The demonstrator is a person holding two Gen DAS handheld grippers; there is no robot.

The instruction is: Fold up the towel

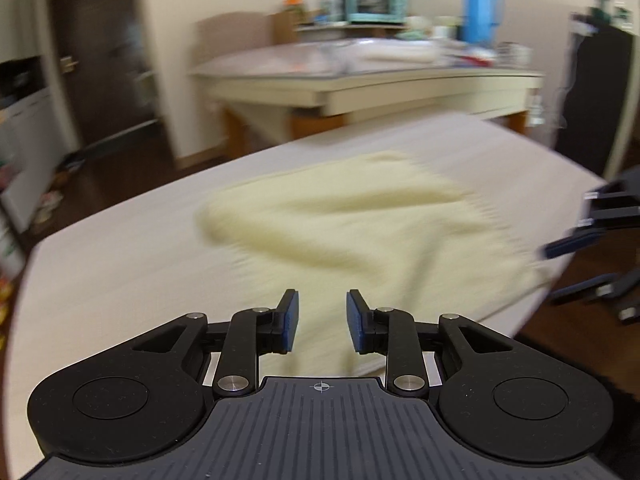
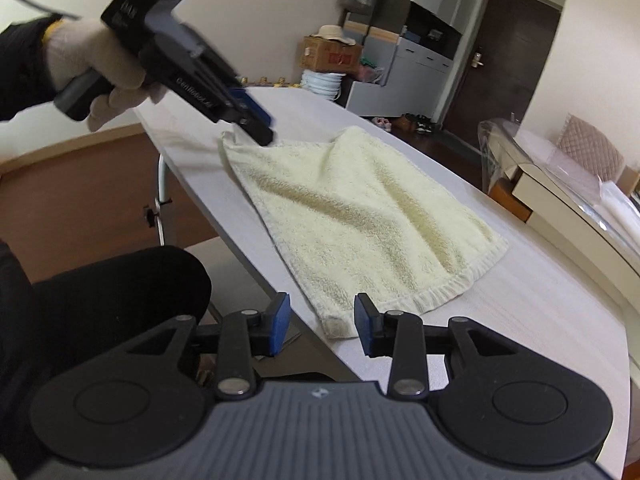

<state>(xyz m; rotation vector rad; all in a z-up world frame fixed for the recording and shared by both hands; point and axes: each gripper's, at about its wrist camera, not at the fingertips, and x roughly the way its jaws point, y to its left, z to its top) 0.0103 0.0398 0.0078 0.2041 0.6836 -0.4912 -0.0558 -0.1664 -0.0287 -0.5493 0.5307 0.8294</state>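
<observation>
A pale yellow towel [image 2: 352, 216] lies rumpled on a white table [image 2: 540, 320]; it also shows blurred in the left wrist view [image 1: 360, 216]. My left gripper [image 1: 322, 320] is open and empty just above the towel's near corner; from the right wrist view it [image 2: 258, 122] hovers over the towel's far left corner. My right gripper [image 2: 322, 326] is open and empty at the table's near edge, just short of the towel's near corner. It shows at the right edge of the left wrist view [image 1: 568, 264].
The table edge [image 2: 248, 264] runs diagonally, with a metal leg [image 2: 162, 204] below. A cream desk [image 1: 360, 84] with a blue thermos [image 1: 478, 8] stands behind. My knee [image 2: 120, 300] is at the table's edge.
</observation>
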